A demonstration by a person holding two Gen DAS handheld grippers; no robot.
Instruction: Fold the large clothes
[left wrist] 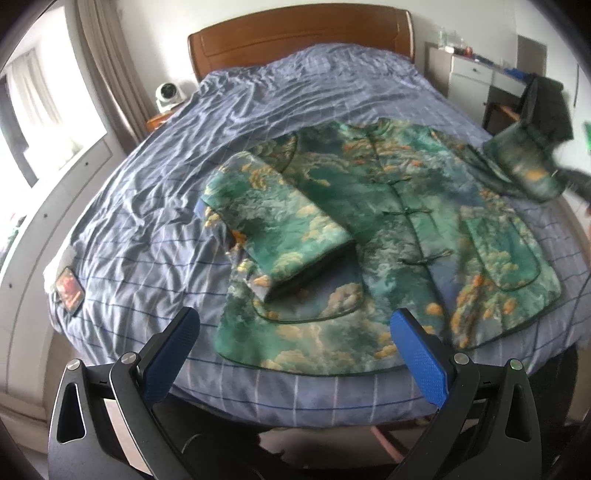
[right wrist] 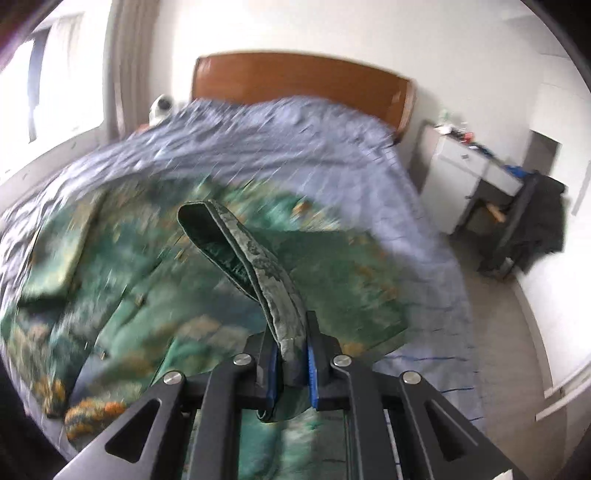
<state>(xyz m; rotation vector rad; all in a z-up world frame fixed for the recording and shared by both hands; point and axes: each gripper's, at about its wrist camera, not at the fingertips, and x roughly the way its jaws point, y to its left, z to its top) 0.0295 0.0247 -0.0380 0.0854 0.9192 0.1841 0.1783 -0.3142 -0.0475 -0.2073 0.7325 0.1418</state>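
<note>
A green jacket (left wrist: 388, 236) patterned with orange and pale clouds is seen on a blue-grey checked sheet (left wrist: 155, 177) before a brown headboard (left wrist: 299, 35).

A green patterned jacket (left wrist: 388, 229) covers the near half of the bed (left wrist: 147, 206) — one sleeve (left wrist: 280, 225) already folded across its front, forming a raised ridge. Bare sheet lies open on the window side and toward the headboard (left wrist: 299, 33). The right gripper (right wrist: 291, 369) lifts the other sleeve (right wrist: 251, 258) over the bed's edge — a white desk (right wrist: 476, 173) and dark-draped chair (right wrist: 532, 225) crowd that aisle.
</note>
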